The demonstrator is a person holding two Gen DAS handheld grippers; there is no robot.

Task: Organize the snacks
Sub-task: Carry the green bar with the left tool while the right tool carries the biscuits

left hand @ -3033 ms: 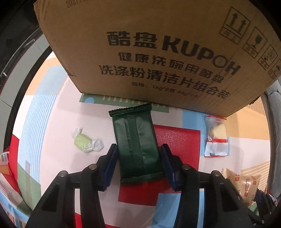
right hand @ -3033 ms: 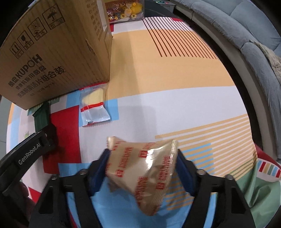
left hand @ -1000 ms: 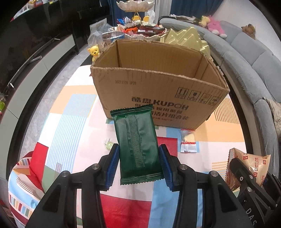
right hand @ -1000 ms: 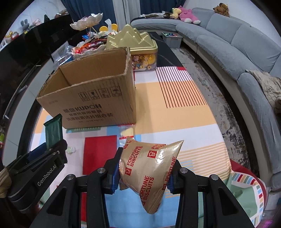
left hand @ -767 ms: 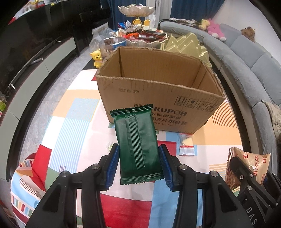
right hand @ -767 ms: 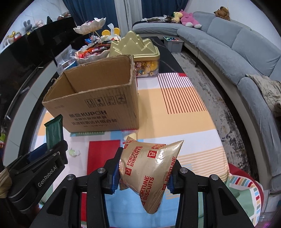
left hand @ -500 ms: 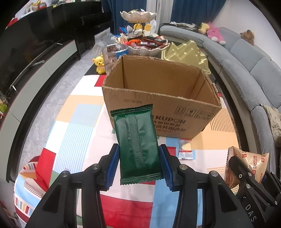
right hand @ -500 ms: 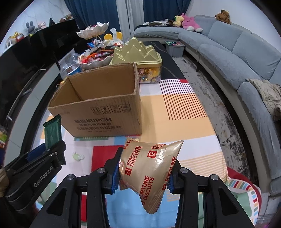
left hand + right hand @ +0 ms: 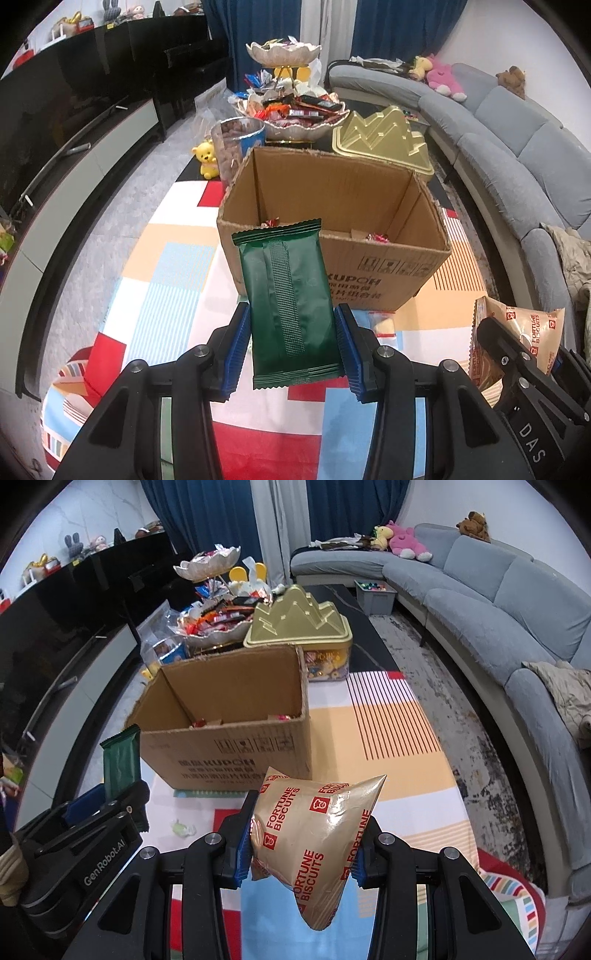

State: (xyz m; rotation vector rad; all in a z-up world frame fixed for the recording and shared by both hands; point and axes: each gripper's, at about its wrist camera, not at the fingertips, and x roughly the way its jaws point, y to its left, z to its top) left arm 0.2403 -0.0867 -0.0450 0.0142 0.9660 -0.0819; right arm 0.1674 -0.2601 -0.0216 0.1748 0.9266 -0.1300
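You have a snack in each hand: your left claw (image 9: 293, 347) is clamped on the long sides of the green packet (image 9: 290, 306), and your right claw (image 9: 301, 843) is pinching the fortune biscuit bag (image 9: 316, 834) near its top, so the bag hangs below the pads. Both are in the air in front of the open cardboard box (image 9: 388, 273), which already has a few sweets inside. Carry each one forward until it is well past the near rim before you let go, because the packet's upper end could catch on the cardboard edge. Release one hand at a time. A small clear pouch (image 9: 382, 325) and a wrapped candy (image 9: 183, 827) lie on the tabletop (image 9: 399, 738) for the next trip.
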